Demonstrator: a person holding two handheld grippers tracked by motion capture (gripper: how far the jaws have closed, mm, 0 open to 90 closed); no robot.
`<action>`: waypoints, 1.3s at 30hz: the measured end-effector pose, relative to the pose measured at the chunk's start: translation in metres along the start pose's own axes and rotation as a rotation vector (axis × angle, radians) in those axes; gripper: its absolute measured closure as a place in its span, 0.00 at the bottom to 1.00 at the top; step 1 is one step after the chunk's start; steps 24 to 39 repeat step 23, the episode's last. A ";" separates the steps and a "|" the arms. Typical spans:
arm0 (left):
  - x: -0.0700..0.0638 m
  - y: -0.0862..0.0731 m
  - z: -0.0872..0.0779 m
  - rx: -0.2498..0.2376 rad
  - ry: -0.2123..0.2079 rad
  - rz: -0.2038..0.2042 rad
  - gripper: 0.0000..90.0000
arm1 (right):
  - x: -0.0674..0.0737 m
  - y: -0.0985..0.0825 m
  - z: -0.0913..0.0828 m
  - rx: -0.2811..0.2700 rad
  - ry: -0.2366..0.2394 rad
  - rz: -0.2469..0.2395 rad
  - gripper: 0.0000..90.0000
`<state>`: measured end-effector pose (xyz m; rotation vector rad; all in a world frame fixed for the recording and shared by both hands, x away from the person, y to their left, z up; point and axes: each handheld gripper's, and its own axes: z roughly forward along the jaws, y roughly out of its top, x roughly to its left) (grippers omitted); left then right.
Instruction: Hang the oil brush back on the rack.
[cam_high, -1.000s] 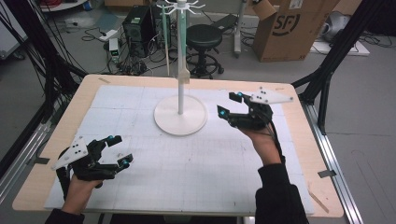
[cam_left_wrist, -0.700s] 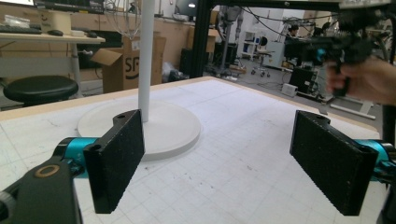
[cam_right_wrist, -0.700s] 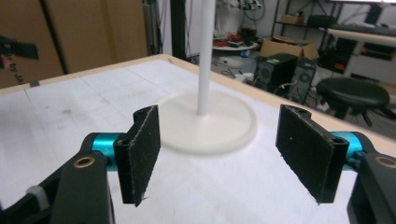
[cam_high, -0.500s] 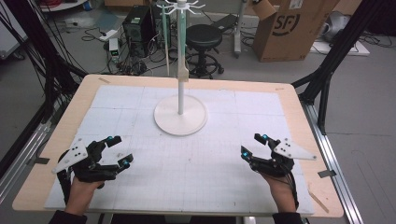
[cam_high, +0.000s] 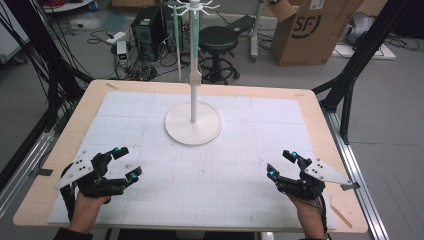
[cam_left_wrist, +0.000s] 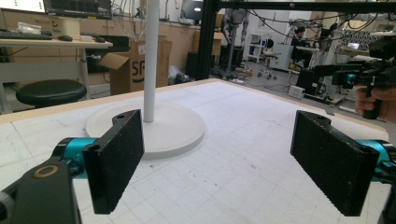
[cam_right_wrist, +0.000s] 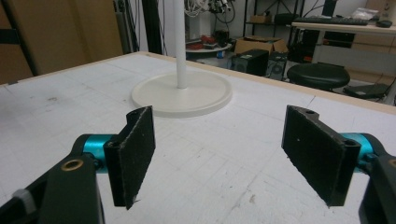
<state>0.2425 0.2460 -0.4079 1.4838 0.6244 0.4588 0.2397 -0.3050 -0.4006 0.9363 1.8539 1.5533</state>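
Observation:
A white stand with a round base and a tall pole rises at the middle back of the white gridded mat. My left gripper hovers near the front left corner, open and empty, pointing toward the stand. In its own view the left gripper has wide-apart pads. My right gripper is low at the front right, open, its jaws having just been opening with nothing between them. From the right gripper the stand base lies ahead. The right gripper also appears far right in the left gripper view.
The wooden table edge frames the mat. Behind the table are a black stool, a cardboard box and a computer tower. Black frame posts stand at the right and left sides.
The right gripper came back from beside the stand to the front right of the mat and sank lower. The left gripper stayed where it was.

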 end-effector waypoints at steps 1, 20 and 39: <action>0.000 0.000 0.000 0.000 0.000 0.000 0.20 | 0.000 0.000 0.000 0.000 -0.001 -0.005 0.28; -0.001 -0.006 0.002 0.016 0.000 -0.007 0.20 | -0.001 -0.003 0.001 0.008 0.002 0.013 0.28; 0.000 -0.008 0.003 0.020 0.000 -0.008 0.20 | -0.001 -0.003 0.000 0.009 0.003 0.013 0.28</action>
